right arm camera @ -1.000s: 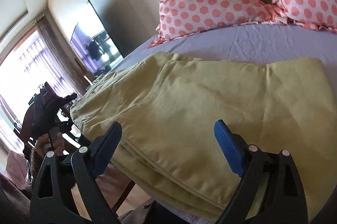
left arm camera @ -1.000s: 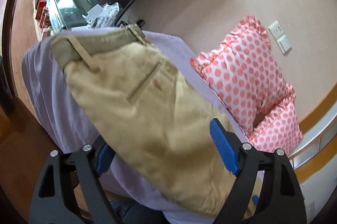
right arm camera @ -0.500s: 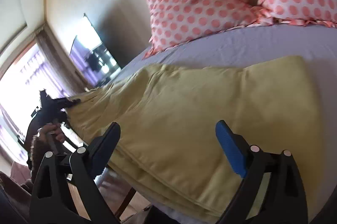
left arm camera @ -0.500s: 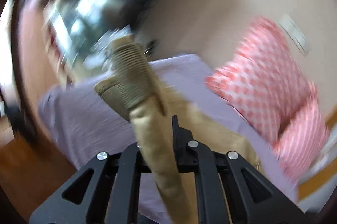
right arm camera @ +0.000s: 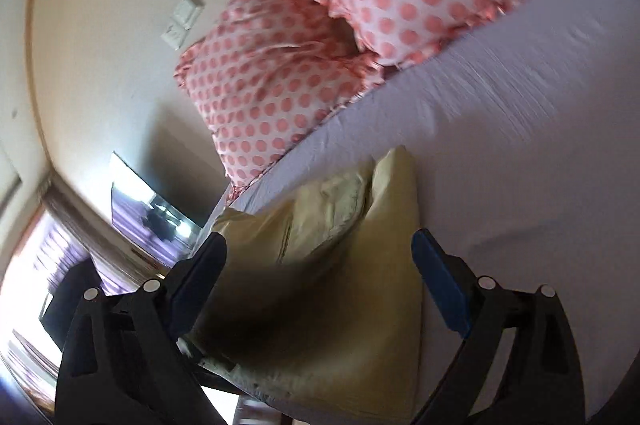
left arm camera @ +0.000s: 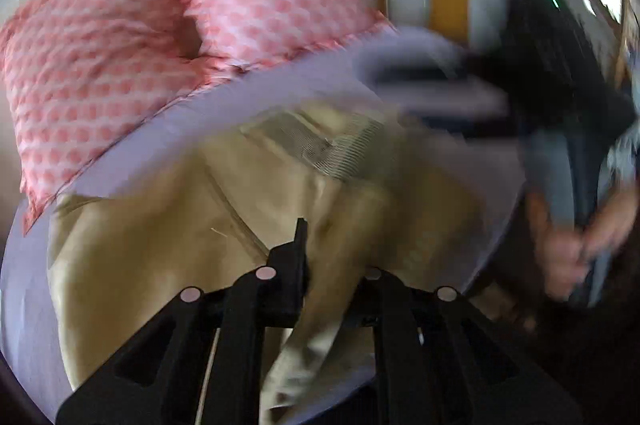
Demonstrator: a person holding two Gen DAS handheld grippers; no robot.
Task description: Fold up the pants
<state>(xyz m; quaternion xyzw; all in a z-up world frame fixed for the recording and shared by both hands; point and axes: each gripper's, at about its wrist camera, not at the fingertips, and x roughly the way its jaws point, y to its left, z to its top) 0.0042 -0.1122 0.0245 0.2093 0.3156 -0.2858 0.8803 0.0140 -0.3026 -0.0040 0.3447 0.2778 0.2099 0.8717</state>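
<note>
Left gripper (left arm camera: 320,265) clamped on pants (left arm camera: 160,245); right gripper (right arm camera: 320,277) wide (idle). Advise laying fold square, edges aligned.

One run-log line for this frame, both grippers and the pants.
left gripper: shut on pants | right gripper: open, over pants | pants: on bed, fold underway | pillows: at the wall

Left gripper (left arm camera: 320,257): matte black frame of angular, triangulated struts with open cut-outs. Four round silver screw heads sit across the top of the linkage. Fingers (left arm camera: 298,245) appear black; any pad colour is hidden.

Right gripper (right arm camera: 320,265): same black strut frame, four silver screw heads visible. Fingers (right arm camera: 438,289) carry blue pads on their inner faces.

Right hand (left arm camera: 576,245): bare skin, blurred, on a grey-and-black handle.
</note>
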